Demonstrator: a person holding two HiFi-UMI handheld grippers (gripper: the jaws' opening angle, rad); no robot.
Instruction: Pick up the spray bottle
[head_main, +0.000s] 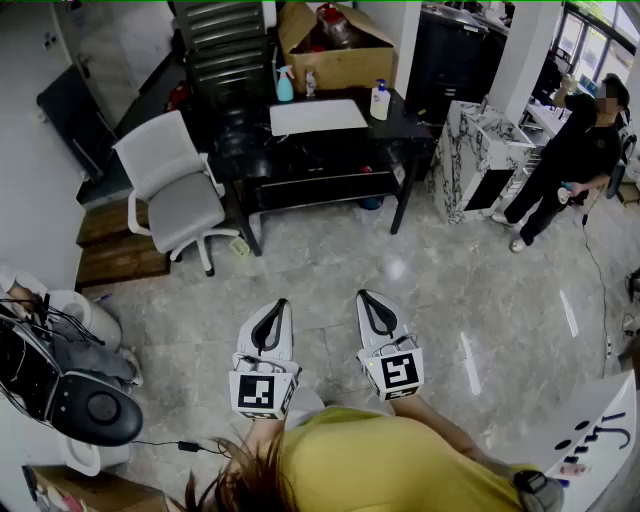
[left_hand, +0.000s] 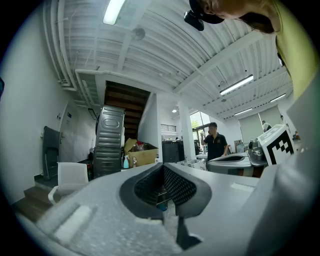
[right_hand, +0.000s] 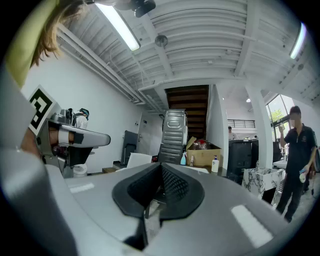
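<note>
Tiled floor lies ahead, and a white chair stands left of the black table. The spray bottle stands at the table's far edge, beside a box. Left gripper and right gripper point level, well short of the table, jaws together, empty.

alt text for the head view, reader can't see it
A person in yellow holds the left gripper and right gripper, both shut and empty, over a floor, well short of a black table. A teal spray bottle stands at the table's far edge; a white chair sits to its left and a person in black stands far right.
</note>
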